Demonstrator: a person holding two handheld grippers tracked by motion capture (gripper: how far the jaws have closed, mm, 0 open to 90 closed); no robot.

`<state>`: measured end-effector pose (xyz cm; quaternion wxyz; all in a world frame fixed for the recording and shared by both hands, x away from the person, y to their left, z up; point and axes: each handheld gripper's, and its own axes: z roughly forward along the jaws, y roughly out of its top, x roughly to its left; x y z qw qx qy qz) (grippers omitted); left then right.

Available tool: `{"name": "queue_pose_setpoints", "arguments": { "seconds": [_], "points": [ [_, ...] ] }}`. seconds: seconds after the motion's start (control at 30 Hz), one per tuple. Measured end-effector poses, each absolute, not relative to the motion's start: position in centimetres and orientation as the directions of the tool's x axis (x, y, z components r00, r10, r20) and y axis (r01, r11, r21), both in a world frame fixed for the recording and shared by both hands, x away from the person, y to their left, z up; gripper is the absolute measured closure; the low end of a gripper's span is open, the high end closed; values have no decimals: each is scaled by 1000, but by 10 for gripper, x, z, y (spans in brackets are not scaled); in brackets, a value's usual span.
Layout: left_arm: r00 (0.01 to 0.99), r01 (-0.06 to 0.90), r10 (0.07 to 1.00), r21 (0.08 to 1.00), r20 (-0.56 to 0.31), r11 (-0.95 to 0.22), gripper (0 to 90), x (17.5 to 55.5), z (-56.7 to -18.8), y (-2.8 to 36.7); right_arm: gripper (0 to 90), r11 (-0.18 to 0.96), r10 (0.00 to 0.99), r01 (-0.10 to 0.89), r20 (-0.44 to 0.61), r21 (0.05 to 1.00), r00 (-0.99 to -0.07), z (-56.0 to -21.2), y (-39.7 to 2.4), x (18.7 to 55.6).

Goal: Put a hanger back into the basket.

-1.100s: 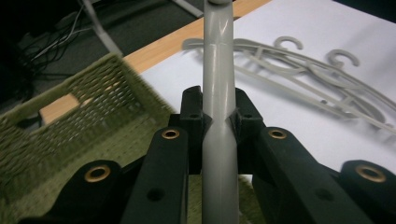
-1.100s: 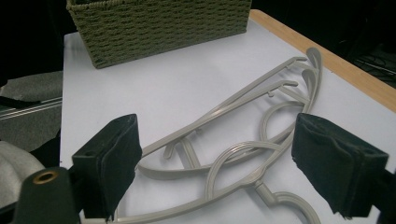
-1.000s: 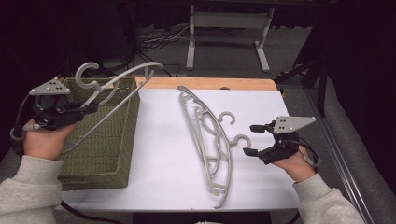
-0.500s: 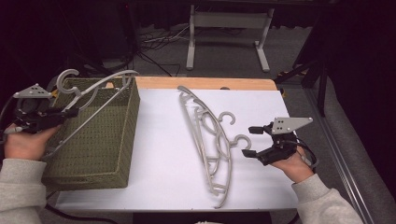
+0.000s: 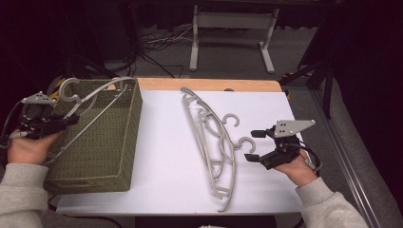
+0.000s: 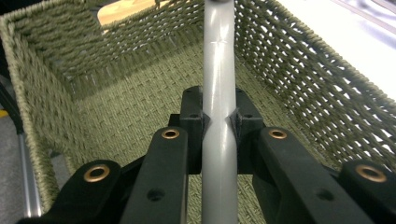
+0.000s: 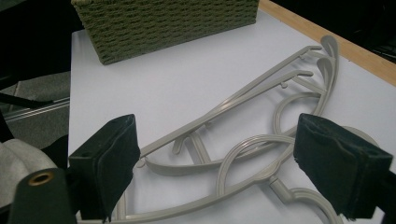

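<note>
Your left tongs (image 5: pixel 71 119) are squeezed tight on one grey plastic hanger (image 5: pixel 90 102). It hangs over the green woven basket (image 5: pixel 114 156), with its hook up beside the tongs and its long arm reaching away from them to the basket's far rim. Your right tongs (image 5: pixel 251 145) stand wide, with nothing between them. They wait just beside the hooks of the two hangers on the surface (image 5: pixel 214 147).

I think the hanger is light and stiff. It looks smooth, so it could slip or swing if you hold it loosely. The flat bar is a good place to grab, and that is where you have it now. A grip near the hook would let it swing less. Thin plastic can snap, so set it down gently.

The high view lets you see the whole hanger and how it sits across the basket. It cannot show the pinch itself. The left gripper view does: the grey bar (image 6: pixel 218 116) runs straight up between the two pads, which press on it from both sides, and the basket floor (image 6: pixel 140 112) lies right below. The right gripper view shows the pile (image 7: pixel 261 135) close up, in front of the open tongs, with the curved hooks crossing one another. That tells you they may catch on each other when you lift one.
</note>
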<state>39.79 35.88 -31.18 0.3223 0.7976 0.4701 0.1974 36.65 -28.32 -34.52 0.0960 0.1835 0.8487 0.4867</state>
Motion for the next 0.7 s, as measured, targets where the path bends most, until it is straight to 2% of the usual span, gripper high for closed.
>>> {"name": "queue_pose_setpoints", "arguments": {
  "seconds": [0.07,0.27,0.53,0.6,0.67,0.7],
  "points": [
    [471,638,882,682,21,-357,794,400,-316,361,143,459,406,222,19,860,-914,-346,-283,367],
    [462,667,886,674,-40,-317,793,406,-332,370,142,457,404,229,29,860,-914,-347,-284,368],
    [444,718,894,621,-60,-315,789,413,-349,368,142,462,398,228,29,857,-917,-348,-281,368],
    [406,735,912,612,-52,-292,761,414,-352,370,142,459,398,228,30,859,-917,-348,-281,368],
    [354,748,935,610,-34,-261,678,414,-351,374,142,459,396,227,31,859,-918,-348,-281,368],
    [331,744,943,620,-17,-250,677,413,-350,375,142,460,396,227,30,859,-918,-348,-281,367]
  ]
}}
